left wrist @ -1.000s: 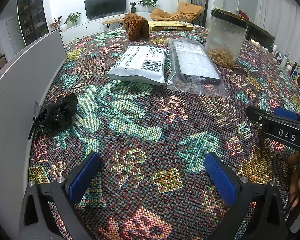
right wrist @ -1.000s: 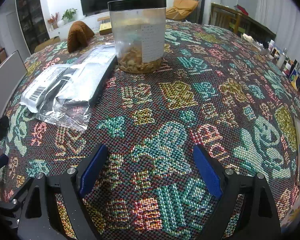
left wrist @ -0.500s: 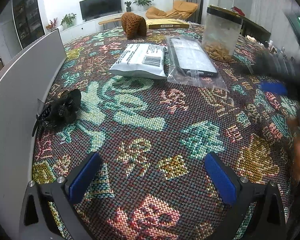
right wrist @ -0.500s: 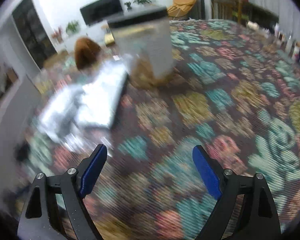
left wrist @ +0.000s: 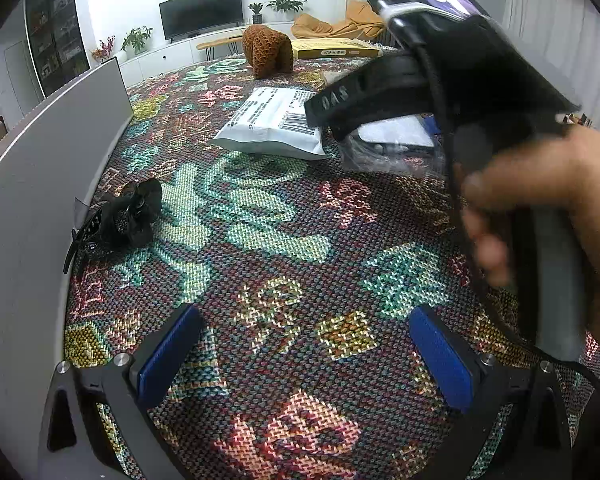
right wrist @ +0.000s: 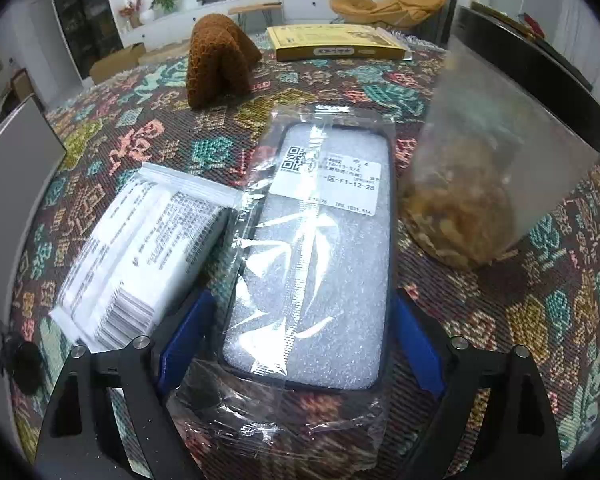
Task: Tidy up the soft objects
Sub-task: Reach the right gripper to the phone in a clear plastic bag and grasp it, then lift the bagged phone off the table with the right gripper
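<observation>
Two tongs in play, both spread. Left tongs (left wrist: 304, 354) hover low over bare patterned bench (left wrist: 260, 240), nothing between the blue pads (left wrist: 168, 354). Right tongs (right wrist: 300, 344) straddle the near end of a clear-bagged foam pad (right wrist: 312, 264); pads (right wrist: 184, 340) sit either side of the bag, not pinching it as far as I can tell. In the left view the right tool body (left wrist: 460, 80) and the hand (left wrist: 540, 208) gripping it fill the 1–3 o'clock area.

White mailer (right wrist: 140, 256) lies just beside the foam pad at its 9 o'clock, edges touching or overlapping. Jar (right wrist: 480, 184) with brownish contents stands at the pad's 2 o'clock, blurred. Brown knit toy (right wrist: 220, 64) sits at 11 o'clock, well apart. Yellow box (right wrist: 336, 44) at 12 o'clock near the far bench edge. Black hair accessory (left wrist: 116, 220) lies at 9 o'clock in the left view, against a grey panel (left wrist: 40, 160) along the bench side.
</observation>
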`<action>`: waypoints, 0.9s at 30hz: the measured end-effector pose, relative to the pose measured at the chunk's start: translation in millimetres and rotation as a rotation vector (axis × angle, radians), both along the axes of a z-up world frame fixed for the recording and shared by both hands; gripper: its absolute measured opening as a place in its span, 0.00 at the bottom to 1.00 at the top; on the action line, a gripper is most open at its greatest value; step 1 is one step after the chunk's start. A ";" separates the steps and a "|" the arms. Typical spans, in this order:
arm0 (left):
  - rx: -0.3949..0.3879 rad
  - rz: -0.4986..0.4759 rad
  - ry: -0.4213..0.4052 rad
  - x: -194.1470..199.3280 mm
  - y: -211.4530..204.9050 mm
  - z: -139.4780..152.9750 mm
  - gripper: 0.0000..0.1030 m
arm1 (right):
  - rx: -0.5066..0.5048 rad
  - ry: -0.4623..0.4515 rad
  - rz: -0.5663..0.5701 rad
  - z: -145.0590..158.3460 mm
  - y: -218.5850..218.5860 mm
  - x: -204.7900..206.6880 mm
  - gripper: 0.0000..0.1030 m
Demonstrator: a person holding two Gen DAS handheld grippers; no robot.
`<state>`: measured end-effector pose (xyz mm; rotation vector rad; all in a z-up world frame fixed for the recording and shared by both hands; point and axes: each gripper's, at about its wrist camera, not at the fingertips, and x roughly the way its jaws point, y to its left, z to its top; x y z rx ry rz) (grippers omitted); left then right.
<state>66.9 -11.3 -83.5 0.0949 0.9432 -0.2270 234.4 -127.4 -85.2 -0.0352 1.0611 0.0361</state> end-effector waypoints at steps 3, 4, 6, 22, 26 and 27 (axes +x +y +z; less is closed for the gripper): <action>-0.001 0.000 0.000 -0.2 0.1 -0.1 1.00 | 0.011 0.043 0.073 5.6 -3.2 -18.7 0.79; -0.001 0.000 0.000 -0.3 0.0 0.0 1.00 | 0.015 0.060 0.116 6.3 -3.9 -30.5 0.78; -0.002 0.002 -0.001 -0.2 -0.4 0.2 1.00 | 0.004 0.080 0.187 6.2 -11.1 -55.2 0.78; 0.003 0.005 -0.004 -2.3 -1.0 -1.3 1.00 | -0.011 0.136 0.022 8.9 -150.7 -141.6 0.78; 0.002 0.005 -0.004 -2.6 -0.8 -1.2 1.00 | 0.004 0.054 -0.130 6.6 -181.9 -94.6 0.78; 0.002 0.005 -0.004 -2.6 -0.7 -1.2 1.00 | -0.011 0.035 -0.151 6.5 -185.8 -81.0 0.79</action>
